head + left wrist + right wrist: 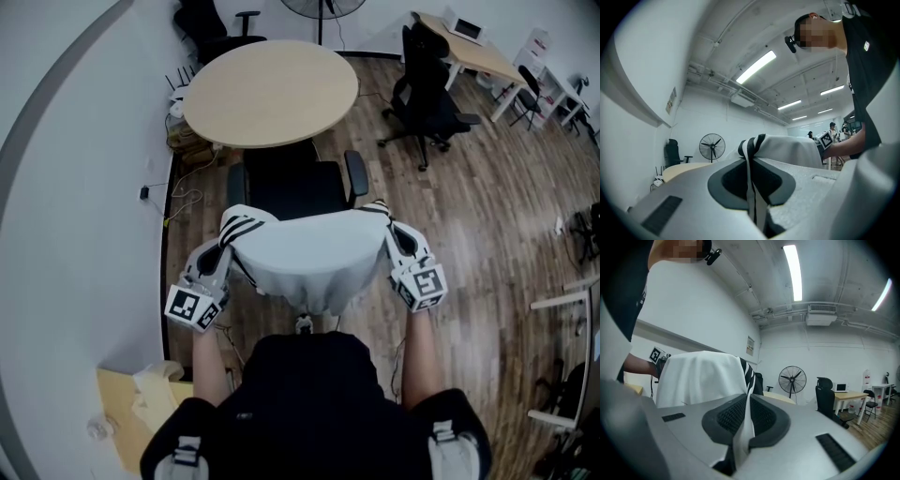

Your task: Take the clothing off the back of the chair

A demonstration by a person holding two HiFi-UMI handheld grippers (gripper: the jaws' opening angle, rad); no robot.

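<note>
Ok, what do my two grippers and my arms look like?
The left gripper and right gripper are both light grey, with dark ribbed pads. Each carries a white cube printed with black square markers. The person wears a black short-sleeved top.

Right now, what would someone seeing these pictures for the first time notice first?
White clothing with black stripes hangs over the back of the black chair, in the middle of the head view. The left gripper and the right gripper each pinch one top corner of it, jaws shut on the cloth. Just beyond the chair stands a round table.
</note>
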